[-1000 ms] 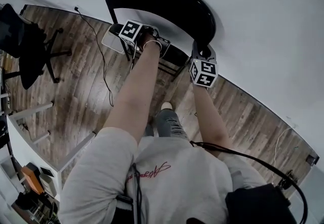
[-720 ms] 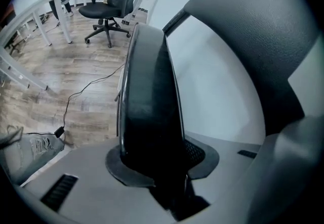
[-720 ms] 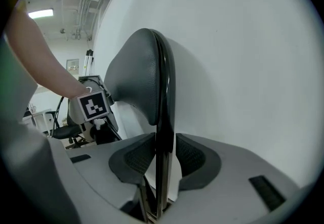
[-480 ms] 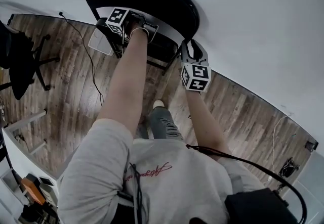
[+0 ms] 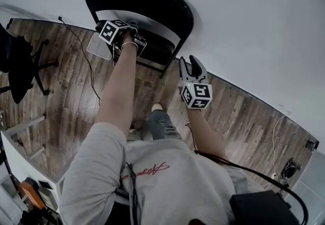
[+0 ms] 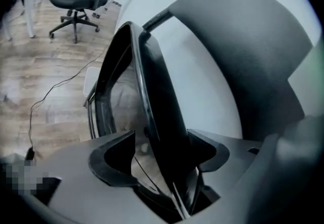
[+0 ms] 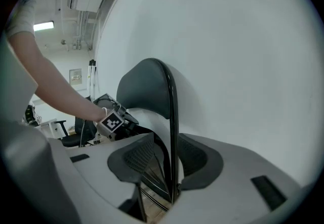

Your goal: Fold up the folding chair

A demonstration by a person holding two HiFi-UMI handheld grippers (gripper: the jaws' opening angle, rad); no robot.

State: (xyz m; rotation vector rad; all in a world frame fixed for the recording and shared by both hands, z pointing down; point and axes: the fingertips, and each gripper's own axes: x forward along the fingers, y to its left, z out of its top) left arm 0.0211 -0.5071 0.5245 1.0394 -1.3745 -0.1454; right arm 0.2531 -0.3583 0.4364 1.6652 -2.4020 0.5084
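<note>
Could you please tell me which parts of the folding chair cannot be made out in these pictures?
- Folding chair feet: head view, small, dark, partly behind the forearm.
- Hinges: left gripper view, blurred; head view, under the seat.

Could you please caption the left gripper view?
Left claw, jaws just opened, straddling an edge of the black folding chair.
</note>
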